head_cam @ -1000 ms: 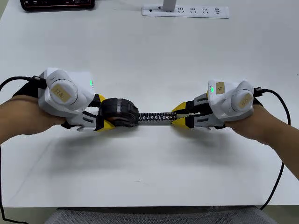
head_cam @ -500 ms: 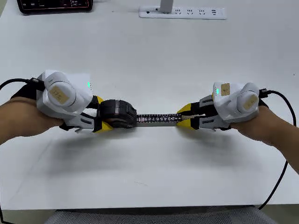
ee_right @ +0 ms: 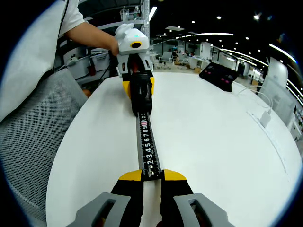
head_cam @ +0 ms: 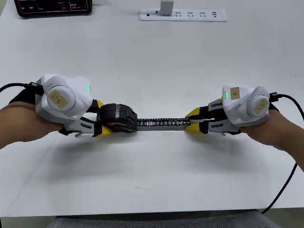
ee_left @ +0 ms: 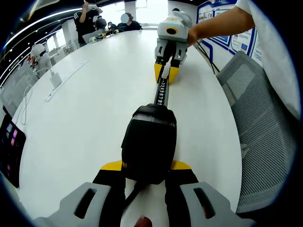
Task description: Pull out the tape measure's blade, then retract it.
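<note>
Quick rundown of how I've got this set up. My left gripper (head_cam: 103, 118) is clamped onto the rear of the tape measure (head_cam: 118, 117), with the jaws closed in on the black case from both sides and the yellow tips hugging it. That hand is the anchor. The case sits left of centre on the white table (head_cam: 152, 61), its mouth aimed straight at my other hand so the blade comes out in line instead of kinking.

My right gripper (head_cam: 194, 120) is pinched almost fully shut on the free end of the blade (head_cam: 161, 123), with only the thin steel between the tips. In the right gripper view the printed numbers run from my tips straight back to the case, so the pull looks square.

The blade is out a short stretch, straight and taut between the two grippers and low over the tabletop. I can't tell whether it's actually touching the surface.

I'd say I'm partway through the pull-out, with retraction not yet started. My main worry is the right pinch slipping, because then the blade would snap home on its own.

The power strip (head_cam: 183, 14) and the dark screen (head_cam: 52, 5) sit at the far edge, well apart from all this.
</note>
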The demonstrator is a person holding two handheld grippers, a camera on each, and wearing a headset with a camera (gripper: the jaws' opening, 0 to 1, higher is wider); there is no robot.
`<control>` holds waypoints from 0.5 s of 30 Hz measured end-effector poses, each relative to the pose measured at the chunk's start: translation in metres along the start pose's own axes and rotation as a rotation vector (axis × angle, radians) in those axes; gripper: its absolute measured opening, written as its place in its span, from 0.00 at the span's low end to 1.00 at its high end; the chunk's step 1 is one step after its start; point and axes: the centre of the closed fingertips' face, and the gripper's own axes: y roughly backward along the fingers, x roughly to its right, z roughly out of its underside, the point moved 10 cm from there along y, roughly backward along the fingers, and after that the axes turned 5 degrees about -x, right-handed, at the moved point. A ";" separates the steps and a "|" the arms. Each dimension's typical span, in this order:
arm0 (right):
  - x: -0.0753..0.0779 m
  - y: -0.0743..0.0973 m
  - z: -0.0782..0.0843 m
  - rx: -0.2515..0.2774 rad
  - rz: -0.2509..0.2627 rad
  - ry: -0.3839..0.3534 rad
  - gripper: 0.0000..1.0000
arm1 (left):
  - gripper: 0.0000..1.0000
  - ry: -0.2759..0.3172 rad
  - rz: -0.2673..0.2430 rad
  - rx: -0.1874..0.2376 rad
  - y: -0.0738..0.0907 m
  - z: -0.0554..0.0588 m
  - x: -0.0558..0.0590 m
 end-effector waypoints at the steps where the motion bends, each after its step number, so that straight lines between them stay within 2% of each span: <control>1: 0.001 0.001 0.001 -0.002 0.001 0.000 0.09 | 0.27 0.000 0.000 0.000 0.000 0.000 0.000; 15: 0.002 0.015 0.014 -0.032 0.010 -0.004 0.09 | 0.27 -0.003 0.000 -0.005 0.000 0.000 0.000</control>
